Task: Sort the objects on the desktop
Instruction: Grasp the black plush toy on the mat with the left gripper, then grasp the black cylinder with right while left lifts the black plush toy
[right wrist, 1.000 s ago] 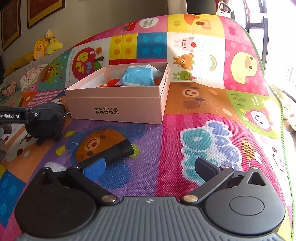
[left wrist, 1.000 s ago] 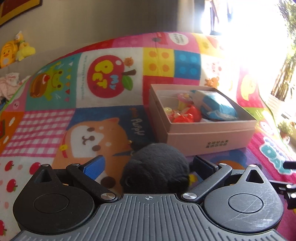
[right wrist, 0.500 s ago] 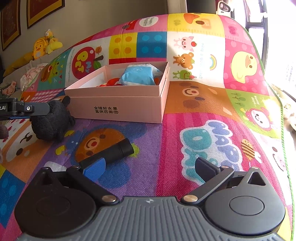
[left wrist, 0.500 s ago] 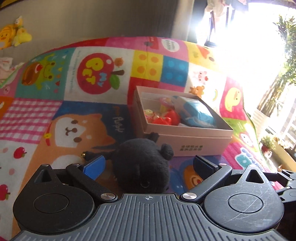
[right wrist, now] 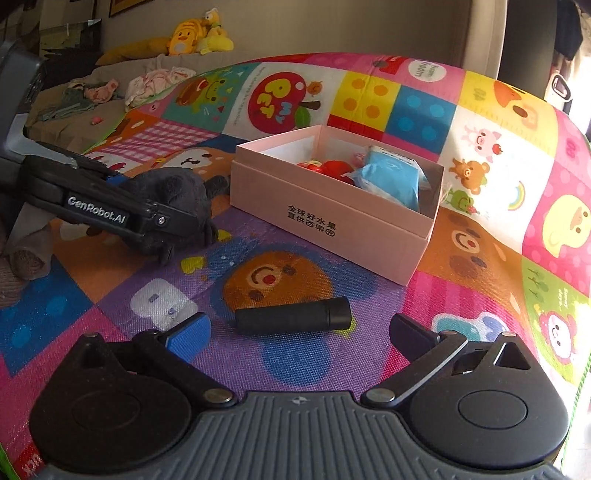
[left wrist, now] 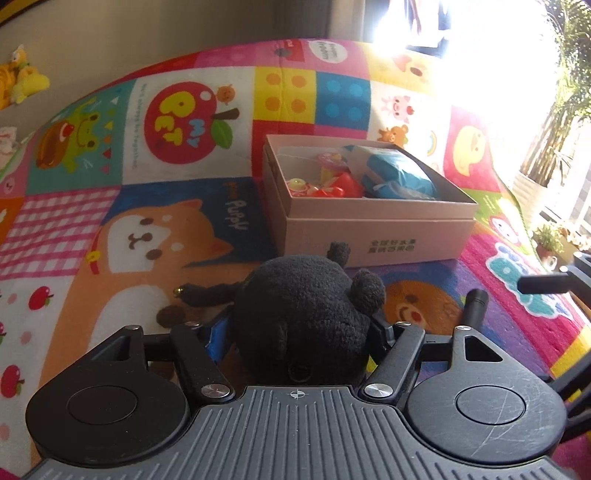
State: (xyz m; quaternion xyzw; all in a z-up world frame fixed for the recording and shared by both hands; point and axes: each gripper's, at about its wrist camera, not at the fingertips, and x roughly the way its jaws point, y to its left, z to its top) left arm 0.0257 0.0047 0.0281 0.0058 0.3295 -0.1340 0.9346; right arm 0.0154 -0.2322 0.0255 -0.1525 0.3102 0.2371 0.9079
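Observation:
My left gripper (left wrist: 299, 332) is shut on a black plush toy (left wrist: 303, 310), held just above the mat in front of the pink box (left wrist: 380, 236). The right wrist view shows the same plush (right wrist: 166, 192) in the left gripper (right wrist: 155, 210), left of the box (right wrist: 325, 218). The box holds a blue packet (left wrist: 395, 177) and red and yellow toys (left wrist: 332, 184). My right gripper (right wrist: 299, 332) is open and empty, with a black cylinder (right wrist: 291, 317) lying on the mat just ahead of its fingers.
A colourful cartoon play mat (left wrist: 166, 229) covers the surface. Yellow plush toys (right wrist: 199, 35) and clothes (right wrist: 155, 81) lie on a sofa behind. The cylinder's tip (left wrist: 474, 306) and part of the right gripper (left wrist: 546, 282) show at the right of the left wrist view.
My left gripper has closed on the black plush and lifted it toward the box. My right gripper has moved forward and turned left toward the black cylinder.

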